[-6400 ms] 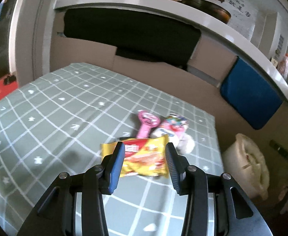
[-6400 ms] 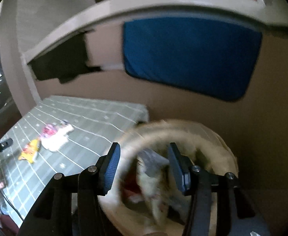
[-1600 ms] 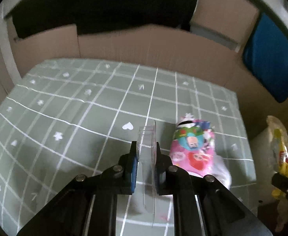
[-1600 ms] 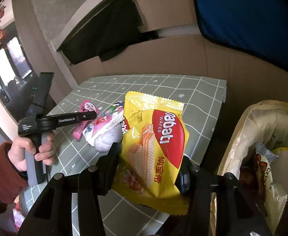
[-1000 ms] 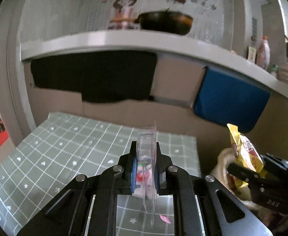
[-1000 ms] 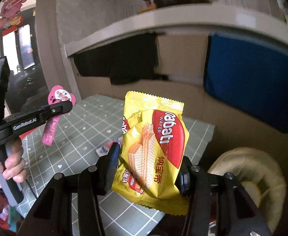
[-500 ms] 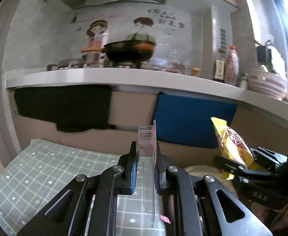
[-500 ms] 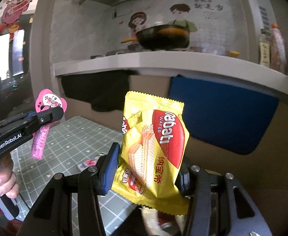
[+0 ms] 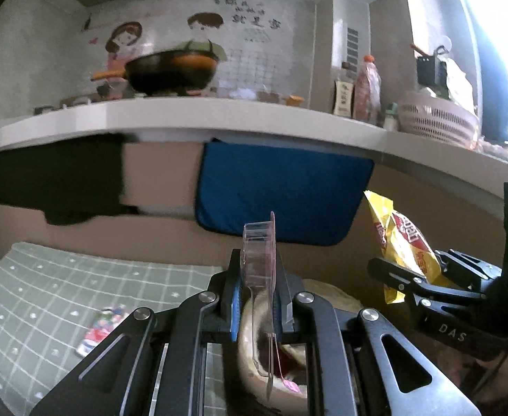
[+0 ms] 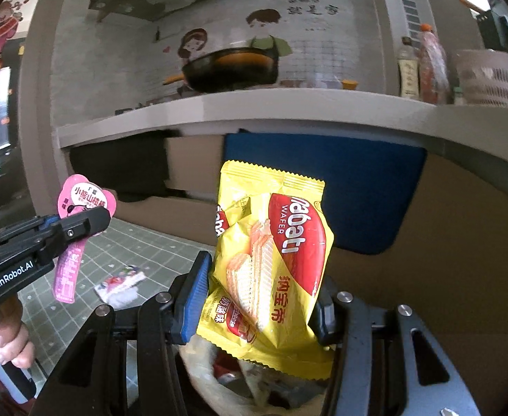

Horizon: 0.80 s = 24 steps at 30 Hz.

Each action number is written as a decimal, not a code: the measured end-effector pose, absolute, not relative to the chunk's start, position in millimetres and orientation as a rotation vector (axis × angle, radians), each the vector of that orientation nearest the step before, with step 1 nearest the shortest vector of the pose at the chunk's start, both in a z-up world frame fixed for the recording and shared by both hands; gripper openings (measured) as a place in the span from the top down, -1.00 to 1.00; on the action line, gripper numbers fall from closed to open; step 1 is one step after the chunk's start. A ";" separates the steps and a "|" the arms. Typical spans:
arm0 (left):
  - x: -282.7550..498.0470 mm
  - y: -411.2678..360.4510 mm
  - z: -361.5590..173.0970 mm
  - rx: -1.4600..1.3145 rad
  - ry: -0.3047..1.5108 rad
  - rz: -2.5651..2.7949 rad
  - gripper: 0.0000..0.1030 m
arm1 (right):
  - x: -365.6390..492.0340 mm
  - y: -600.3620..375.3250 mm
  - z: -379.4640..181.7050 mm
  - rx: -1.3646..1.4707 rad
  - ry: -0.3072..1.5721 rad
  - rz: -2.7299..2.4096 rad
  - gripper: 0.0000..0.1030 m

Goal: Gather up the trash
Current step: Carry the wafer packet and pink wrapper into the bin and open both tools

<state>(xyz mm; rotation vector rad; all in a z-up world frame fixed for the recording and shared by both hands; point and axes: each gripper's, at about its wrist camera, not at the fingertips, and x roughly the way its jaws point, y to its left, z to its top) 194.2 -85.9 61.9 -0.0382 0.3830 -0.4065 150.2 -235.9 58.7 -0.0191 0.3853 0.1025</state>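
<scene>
Left gripper [image 9: 256, 298] was clamped narrow on a clear-and-pink blister pack [image 9: 259, 260], held edge-on at lower centre of the left wrist view. Right gripper [image 10: 259, 298] gripped a yellow wafer packet [image 10: 271, 263] at centre of its view, above the trash bag [image 10: 226, 381] along the bottom edge. One colourful wrapper [image 10: 122, 282] lay on the checked tablecloth [image 9: 45, 277], lower left.

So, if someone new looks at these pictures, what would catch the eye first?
Probably the yellow wafer bag, clamped upright in the right gripper, filling the middle of the right wrist view. Next, the pink blister pack held in the left gripper at the left. Below both, the trash bin waits, already holding waste.
</scene>
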 end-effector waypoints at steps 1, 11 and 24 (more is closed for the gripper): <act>196.8 -89.3 57.5 -0.042 0.393 -0.416 0.72 | 149.3 -240.5 55.8 -0.016 0.389 0.096 0.09; 254.9 -128.1 -24.8 -0.116 0.634 -0.532 0.72 | 179.1 -272.5 5.7 0.052 0.507 0.066 0.09; 302.4 -154.6 -103.8 -0.204 0.909 -0.679 0.47 | 215.1 -298.4 -45.3 0.144 0.629 0.054 0.09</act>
